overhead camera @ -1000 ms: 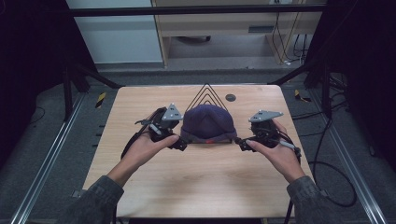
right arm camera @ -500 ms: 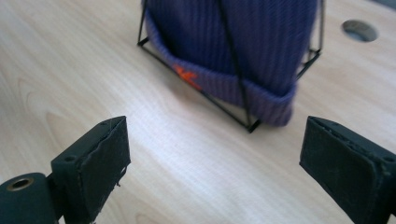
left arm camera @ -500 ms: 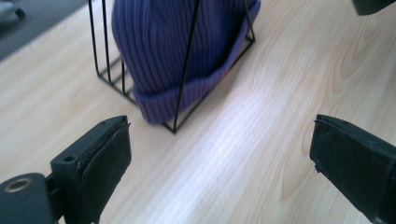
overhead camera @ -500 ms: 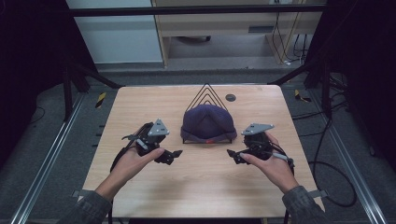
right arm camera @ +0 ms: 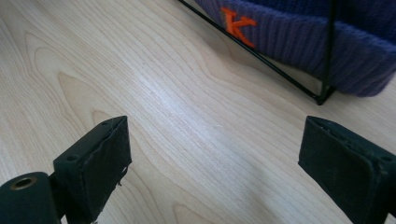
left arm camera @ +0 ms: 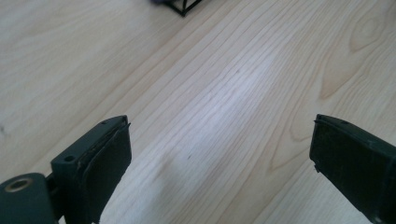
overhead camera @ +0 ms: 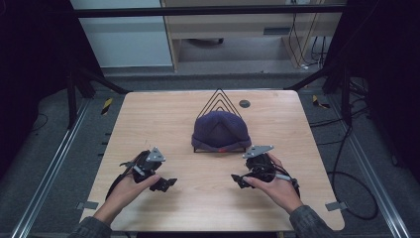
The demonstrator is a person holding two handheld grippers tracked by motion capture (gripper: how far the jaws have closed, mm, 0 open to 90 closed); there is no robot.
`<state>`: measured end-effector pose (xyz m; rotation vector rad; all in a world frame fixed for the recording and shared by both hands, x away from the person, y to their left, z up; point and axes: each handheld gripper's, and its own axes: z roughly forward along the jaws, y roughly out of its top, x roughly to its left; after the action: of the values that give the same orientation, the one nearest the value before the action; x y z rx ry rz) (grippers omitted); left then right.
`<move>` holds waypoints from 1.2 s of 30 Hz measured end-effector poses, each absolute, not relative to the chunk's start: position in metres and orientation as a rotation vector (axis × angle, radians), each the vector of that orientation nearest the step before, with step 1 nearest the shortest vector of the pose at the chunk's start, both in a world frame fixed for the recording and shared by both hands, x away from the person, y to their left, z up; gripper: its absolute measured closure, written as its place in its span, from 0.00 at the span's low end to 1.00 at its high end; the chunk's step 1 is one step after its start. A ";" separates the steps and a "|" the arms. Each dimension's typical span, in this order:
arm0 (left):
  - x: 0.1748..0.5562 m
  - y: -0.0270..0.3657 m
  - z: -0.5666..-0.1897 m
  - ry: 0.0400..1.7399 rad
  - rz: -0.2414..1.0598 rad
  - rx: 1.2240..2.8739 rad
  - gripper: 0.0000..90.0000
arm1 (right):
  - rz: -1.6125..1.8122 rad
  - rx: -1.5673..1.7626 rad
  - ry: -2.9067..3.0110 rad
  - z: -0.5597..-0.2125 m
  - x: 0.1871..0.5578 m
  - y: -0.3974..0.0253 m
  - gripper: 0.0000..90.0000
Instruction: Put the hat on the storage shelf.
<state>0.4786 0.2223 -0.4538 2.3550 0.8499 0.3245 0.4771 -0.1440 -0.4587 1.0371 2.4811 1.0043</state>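
high view: two empty grippers in front of a hat on a wire stand

high view: a dark blue knitted hat sits over a black wire stand near the far middle of the wooden table; a small dark disc lies just behind it to the right. the left gripper and right gripper are held low over the near half, well apart from each other and from the hat. left gripper view: jaws spread wide, nothing between them, bare wood below. right gripper view: jaws likewise wide and empty; the hat's ribbed brim with an orange letter k and the stand's base lie just ahead.
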 end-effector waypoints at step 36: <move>0.483 0.251 -0.496 1.002 0.346 2.351 0.00 | 0.948 1.044 2.479 -0.506 0.478 -0.106 0.04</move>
<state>0.4829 0.2507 -0.4964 2.3514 1.0016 0.3456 0.4776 -0.1058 -0.5055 1.0437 2.4789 0.9481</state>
